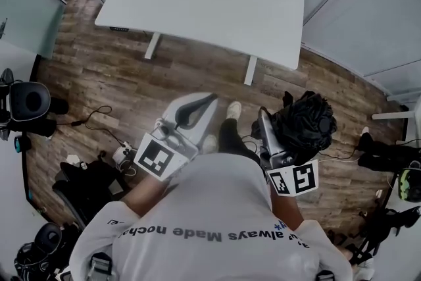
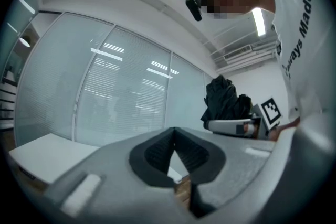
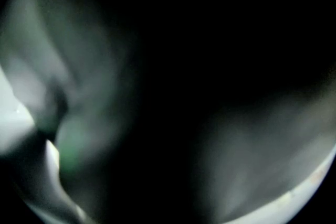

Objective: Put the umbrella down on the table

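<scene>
A bundled black umbrella (image 1: 308,120) hangs over the wooden floor at my right, and my right gripper (image 1: 279,128) is shut on it. The left gripper view also catches the umbrella (image 2: 226,98), rising above that gripper's grey jaw. Dark fabric fills the right gripper view, so its jaws are hidden there. My left gripper (image 1: 212,99) is held in front of my chest, shut with nothing in it; its tips (image 2: 174,131) meet. The white table (image 1: 210,0) stands ahead, beyond both grippers, with nothing on its top.
Wooden floor lies between me and the table. A black chair (image 1: 29,103) and cables sit at the left, and black gear (image 1: 385,145) at the right. Frosted glass walls (image 2: 105,97) run behind the table.
</scene>
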Demonstrator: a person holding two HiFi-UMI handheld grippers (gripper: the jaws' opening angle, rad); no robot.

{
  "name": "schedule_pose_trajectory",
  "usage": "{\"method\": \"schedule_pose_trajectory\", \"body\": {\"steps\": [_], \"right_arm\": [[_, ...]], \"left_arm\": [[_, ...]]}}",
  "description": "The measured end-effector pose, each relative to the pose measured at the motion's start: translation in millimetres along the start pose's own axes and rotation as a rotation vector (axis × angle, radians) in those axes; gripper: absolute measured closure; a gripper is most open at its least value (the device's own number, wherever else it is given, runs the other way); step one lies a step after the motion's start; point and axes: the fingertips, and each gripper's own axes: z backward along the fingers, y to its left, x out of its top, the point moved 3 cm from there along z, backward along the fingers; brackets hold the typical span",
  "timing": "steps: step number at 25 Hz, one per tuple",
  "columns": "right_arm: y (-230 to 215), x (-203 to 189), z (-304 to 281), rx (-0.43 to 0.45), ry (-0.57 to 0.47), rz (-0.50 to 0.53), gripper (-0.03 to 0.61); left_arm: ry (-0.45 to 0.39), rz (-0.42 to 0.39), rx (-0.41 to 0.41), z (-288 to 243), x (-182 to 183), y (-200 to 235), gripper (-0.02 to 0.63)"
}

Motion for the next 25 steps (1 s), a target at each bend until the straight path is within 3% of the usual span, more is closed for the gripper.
{"method": "schedule_pose_trajectory", "body": {"steps": [4, 16, 25], "right_arm": [[-38.0, 0.5, -28.9, 0.003, -0.007, -0.007, 0.341], [-214.4, 16.3, -114.1, -0.019, 0.002, -0.010, 0.341], [-277.9, 17.2, -161.3, 0.005, 0.025, -0.017, 0.341]], "left_arm": [[0.015, -0.015, -0.006, -42.5, -4.5, 23.7, 0.611], [0.043, -0.039, -0.034, -234.2, -6.1, 90.7, 0.611], [0.049, -0.017, 0.005, -302.2, -13.6, 129.3, 0.611]]}}
